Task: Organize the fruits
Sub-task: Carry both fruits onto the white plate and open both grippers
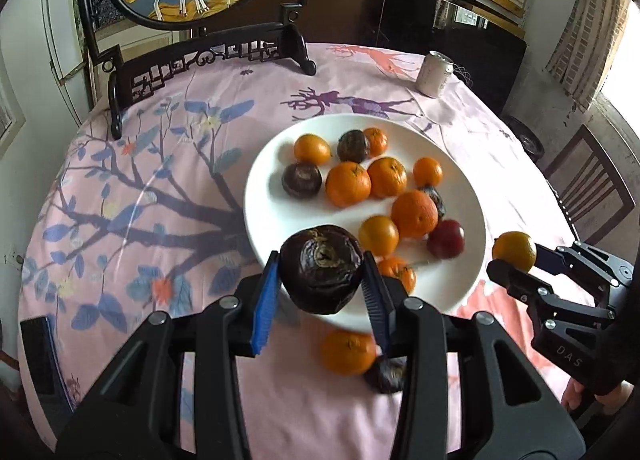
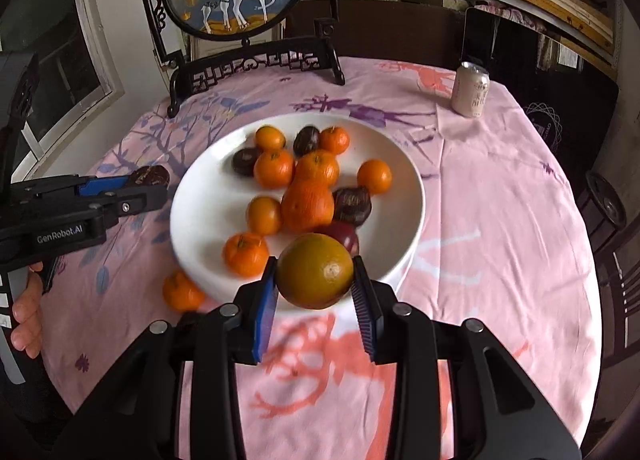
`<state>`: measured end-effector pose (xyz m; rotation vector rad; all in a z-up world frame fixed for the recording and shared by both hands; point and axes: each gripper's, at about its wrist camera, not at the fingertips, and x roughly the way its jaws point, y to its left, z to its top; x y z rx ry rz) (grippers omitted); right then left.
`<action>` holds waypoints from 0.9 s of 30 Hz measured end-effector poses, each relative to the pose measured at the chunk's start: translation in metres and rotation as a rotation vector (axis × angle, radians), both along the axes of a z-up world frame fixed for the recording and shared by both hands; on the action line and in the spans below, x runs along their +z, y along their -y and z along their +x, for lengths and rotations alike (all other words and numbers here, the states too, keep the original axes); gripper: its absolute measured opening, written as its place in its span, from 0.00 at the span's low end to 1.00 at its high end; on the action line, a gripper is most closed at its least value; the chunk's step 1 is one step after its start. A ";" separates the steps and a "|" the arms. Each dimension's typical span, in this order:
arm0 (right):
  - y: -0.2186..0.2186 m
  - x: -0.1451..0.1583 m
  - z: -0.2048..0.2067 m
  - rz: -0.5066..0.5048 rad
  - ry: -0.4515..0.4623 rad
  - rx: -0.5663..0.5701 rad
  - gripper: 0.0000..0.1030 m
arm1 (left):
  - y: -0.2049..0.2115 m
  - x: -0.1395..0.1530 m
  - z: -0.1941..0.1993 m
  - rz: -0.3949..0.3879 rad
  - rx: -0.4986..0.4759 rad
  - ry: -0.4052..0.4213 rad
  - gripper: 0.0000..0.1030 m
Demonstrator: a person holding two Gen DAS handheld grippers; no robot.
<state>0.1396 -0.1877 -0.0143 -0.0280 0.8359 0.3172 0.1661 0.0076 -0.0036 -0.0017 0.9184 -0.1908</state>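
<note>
Left gripper [image 1: 322, 280] clamps dark fruit [image 1: 321, 269], right gripper [image 2: 315, 280] clamps orange [image 2: 315, 270]; plate [image 1: 276, 216] mostly filled, two fruits [image 1: 347, 352] left on desk.

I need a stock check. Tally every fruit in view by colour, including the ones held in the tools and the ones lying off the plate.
Orange fruits: 10
Dark purple-brown fruits: 5
Red fruit: 1
Total: 16
</note>
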 end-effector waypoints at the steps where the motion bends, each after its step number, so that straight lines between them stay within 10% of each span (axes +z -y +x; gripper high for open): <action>1: 0.000 0.001 0.014 0.005 0.004 -0.002 0.35 | 0.002 -0.001 0.013 0.006 0.010 -0.007 0.39; 15: -0.010 -0.022 0.104 -0.043 -0.056 -0.002 0.36 | 0.011 -0.026 0.081 0.032 0.026 -0.073 0.40; 17: -0.014 -0.021 0.104 -0.062 -0.045 0.009 0.58 | 0.011 -0.024 0.082 0.033 0.031 -0.067 0.50; 19: -0.016 -0.012 0.094 -0.110 0.021 -0.012 0.63 | 0.006 -0.016 0.076 0.031 0.056 -0.026 0.90; 23: -0.013 0.004 0.060 -0.150 0.048 -0.008 0.66 | -0.002 0.006 0.045 0.033 0.070 0.058 0.91; 27: -0.007 0.013 0.007 -0.138 0.071 -0.048 0.96 | -0.007 0.017 -0.002 0.017 0.108 0.126 0.96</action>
